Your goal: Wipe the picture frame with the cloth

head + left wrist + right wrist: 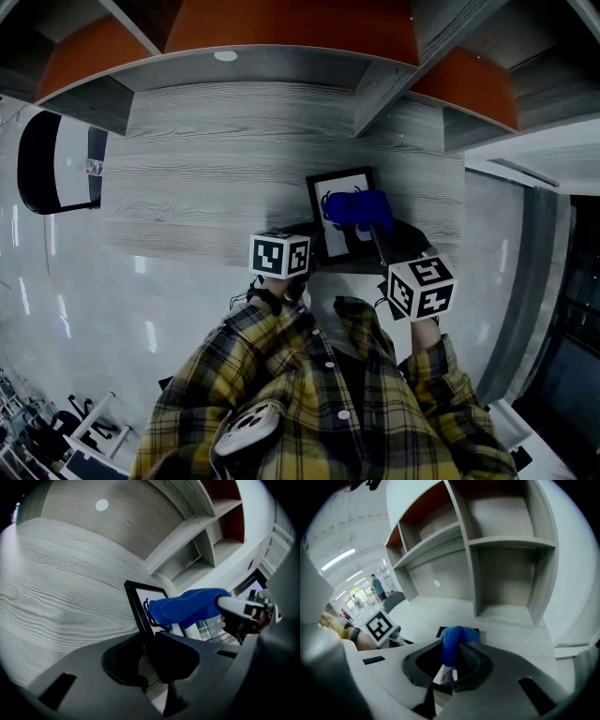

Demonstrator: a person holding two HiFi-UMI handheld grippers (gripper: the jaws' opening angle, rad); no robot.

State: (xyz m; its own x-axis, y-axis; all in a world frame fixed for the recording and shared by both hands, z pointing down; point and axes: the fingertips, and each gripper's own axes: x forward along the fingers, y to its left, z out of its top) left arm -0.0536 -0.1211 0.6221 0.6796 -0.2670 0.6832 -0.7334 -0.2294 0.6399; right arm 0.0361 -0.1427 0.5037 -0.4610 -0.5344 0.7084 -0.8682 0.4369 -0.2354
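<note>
The picture frame point(328, 239) lies flat at the near edge of the wooden surface point(206, 159). Its near corner is taken between the fingers of the left gripper point(149, 660), which are drawn narrow onto the black border, so the frame is pinned in place. The blue cloth point(356, 208) is bunched between the fingers of the right gripper point(454, 660), which are closed on it. Its free end is draped over the middle of the frame, just ahead of those fingers.

The frame is judged to be stiff and light, with a glazed face that is probably smooth and fragile. It is best held by the border only, at a corner as it is now, and pressed on gently. The cloth is soft and limp and is likely to fold under itself. A hold near its gathered middle should keep a pad of fabric ahead of the fingers.

Open shelves point(506, 541) are seen beyond the right fingers, well apart from the frame.
</note>
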